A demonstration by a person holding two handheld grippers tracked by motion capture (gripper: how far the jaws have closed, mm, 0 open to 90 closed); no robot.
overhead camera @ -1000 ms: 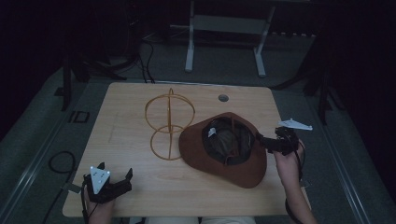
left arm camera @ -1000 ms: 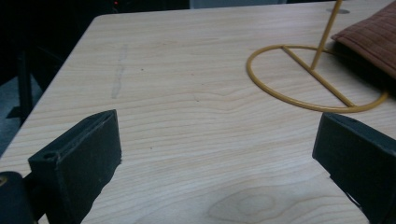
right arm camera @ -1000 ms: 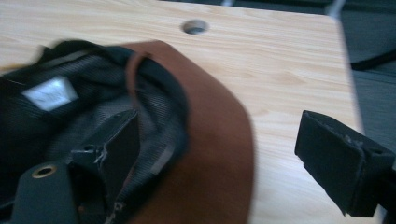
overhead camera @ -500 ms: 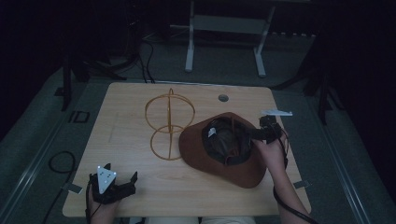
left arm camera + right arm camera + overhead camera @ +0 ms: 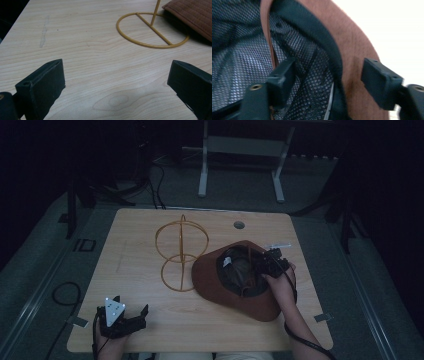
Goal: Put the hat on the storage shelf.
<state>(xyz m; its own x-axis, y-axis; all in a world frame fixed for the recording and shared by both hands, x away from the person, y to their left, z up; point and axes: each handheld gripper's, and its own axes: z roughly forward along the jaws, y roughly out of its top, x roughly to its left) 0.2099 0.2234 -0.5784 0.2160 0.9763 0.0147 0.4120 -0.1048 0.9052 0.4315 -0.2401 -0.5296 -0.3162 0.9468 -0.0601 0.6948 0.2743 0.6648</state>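
**Operator:** Right gripper view has my right claw (image 5: pixel 325 82) straddling the edge of the brown hat (image 5: pixel 359 50): one jaw inside against the black mesh lining (image 5: pixel 242 55), the other outside over the brim. The jaws have just been closing, with the hat's edge between them, but I see a gap at the outer pad, so I don't call it gripped.

**Observer:** Where does the hat lie?

**Operator:** On the high view, the hat (image 5: pixel 235 290) sits upside down on the right half of the counter (image 5: pixel 135 255), its brim overlapping the base ring of the yellow wire stand (image 5: pixel 177 255). My right claw (image 5: pixel 265 265) is at its far right rim.

**Observer:** And your left?

**Operator:** My left claw (image 5: pixel 132 320) rests at the near left corner, jaws spread wide, holding nothing; bare wood lies between them.
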